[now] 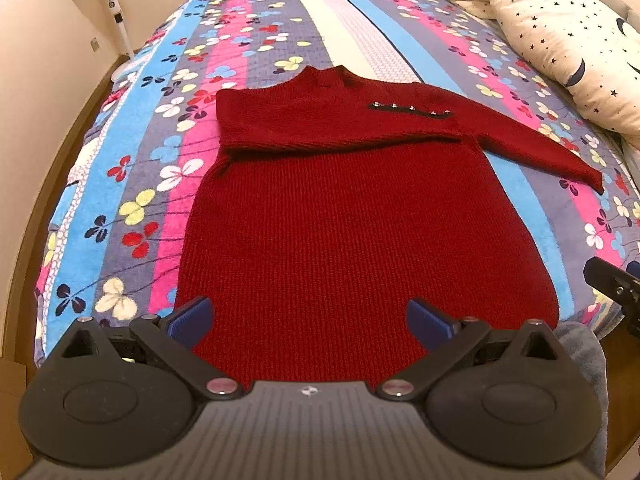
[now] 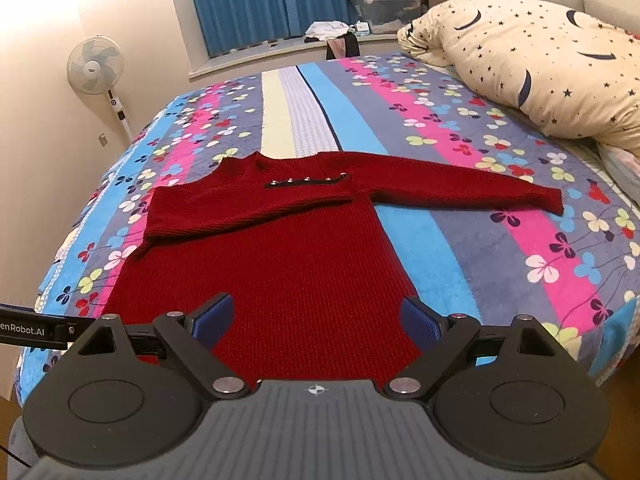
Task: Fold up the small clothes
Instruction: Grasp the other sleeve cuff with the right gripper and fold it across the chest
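Note:
A dark red knitted sweater (image 1: 352, 216) (image 2: 280, 264) lies flat on the bed, neck away from me. Its left sleeve (image 1: 304, 128) is folded across the chest, under a row of small metal buttons (image 1: 412, 109). The right sleeve (image 1: 536, 148) (image 2: 460, 188) stretches out to the right. My left gripper (image 1: 310, 320) hovers open above the hem with nothing between its blue pads. In its own view my right gripper (image 2: 316, 320) is open too, over the hem's right part, empty. A piece of the right gripper (image 1: 616, 292) shows at the left wrist view's right edge.
A bright striped flower-print blanket (image 1: 132, 184) (image 2: 520, 240) covers the bed. A cream star-print duvet (image 1: 560, 36) (image 2: 532, 60) is bunched at the far right. A standing fan (image 2: 96, 68) is by the left wall, a plastic storage box (image 2: 384, 0) by the window.

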The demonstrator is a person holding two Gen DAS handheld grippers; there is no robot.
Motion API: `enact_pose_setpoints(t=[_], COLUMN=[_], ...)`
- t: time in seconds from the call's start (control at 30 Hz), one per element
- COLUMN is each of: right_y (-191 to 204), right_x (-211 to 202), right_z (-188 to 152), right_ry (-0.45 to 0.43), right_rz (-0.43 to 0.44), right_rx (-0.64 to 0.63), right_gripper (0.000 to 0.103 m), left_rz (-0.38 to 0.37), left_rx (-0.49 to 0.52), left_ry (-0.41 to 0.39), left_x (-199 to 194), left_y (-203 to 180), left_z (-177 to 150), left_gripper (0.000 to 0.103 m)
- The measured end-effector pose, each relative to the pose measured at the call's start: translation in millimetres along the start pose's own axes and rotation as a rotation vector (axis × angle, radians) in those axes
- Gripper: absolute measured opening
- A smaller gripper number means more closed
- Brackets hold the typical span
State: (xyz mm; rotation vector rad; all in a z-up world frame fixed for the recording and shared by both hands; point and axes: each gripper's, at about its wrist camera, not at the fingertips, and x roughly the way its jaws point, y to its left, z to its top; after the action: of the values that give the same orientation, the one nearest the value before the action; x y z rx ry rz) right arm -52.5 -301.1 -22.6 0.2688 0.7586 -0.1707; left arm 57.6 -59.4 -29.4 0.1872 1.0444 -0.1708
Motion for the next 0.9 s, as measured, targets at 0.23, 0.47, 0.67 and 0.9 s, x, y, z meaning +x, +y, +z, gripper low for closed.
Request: enact_pose_setpoints(t=[0.23, 0.47, 0.67, 0.9], right_y=[-32.2, -149.0, -236.7, -300.4], right_x=[28.4, 95.2, 186.7, 285.1], right_z=[8.9, 26.8, 64.6, 97.2], right_ry=[0.001, -0.018, -0.099, -0.063], right_rz=[-0.031, -0.015, -0.121, -0.299], right_rx=[0.124, 0.617, 0.794, 0.888], right_gripper=[0.091, 0.091, 0.089, 0.087], left_rz=[0.032, 0.103, 0.141, 0.194], left_rx=[-0.032, -0.151, -0.187, -0.301], left_ry=[0.042, 0.128, 0.189, 0.213], left_x=[30.8, 74.1, 96.3, 118.7], left_y=[10.4, 48.4, 61.5, 91.8], left_z=[13.2, 30.5, 42.5, 63.6], left_gripper=[0.103, 0.103, 0.103, 0.103])
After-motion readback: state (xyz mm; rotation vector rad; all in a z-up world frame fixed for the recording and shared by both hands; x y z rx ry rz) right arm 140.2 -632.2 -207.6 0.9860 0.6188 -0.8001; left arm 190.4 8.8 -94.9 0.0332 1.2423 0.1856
